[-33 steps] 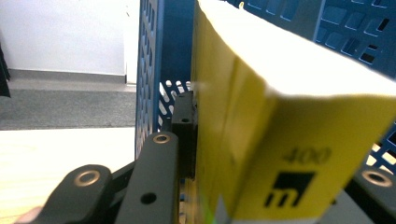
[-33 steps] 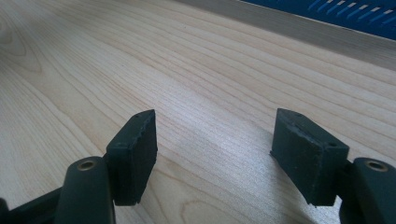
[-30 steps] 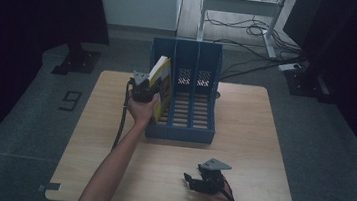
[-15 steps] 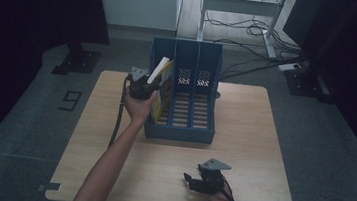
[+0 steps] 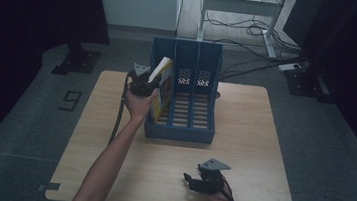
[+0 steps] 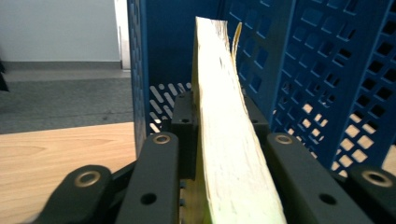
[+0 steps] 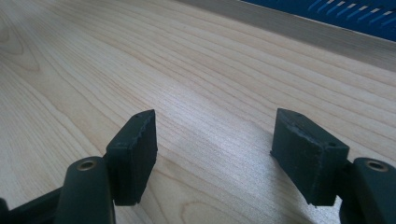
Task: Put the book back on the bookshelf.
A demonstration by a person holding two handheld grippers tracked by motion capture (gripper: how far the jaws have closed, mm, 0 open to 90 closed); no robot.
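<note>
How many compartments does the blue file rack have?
3, side by side in the blue file rack: the left one takes the yellow book; the middle and right ones look empty.

Light wood worktop [image 5: 245, 117], rectangular, on grey floor [image 5: 29, 115]. Blue file rack [image 5: 198, 128] stands on it at mid far edge. Right claw [image 5: 192, 181] rests near the near edge, right of middle.

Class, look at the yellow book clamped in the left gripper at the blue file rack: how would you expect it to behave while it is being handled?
The book is probably floppy: its cover curls away from the pages at the top. Its thick page block suggests some weight, so it may sag. Leaning in the rack, it could tip if the left gripper lets go.
</note>
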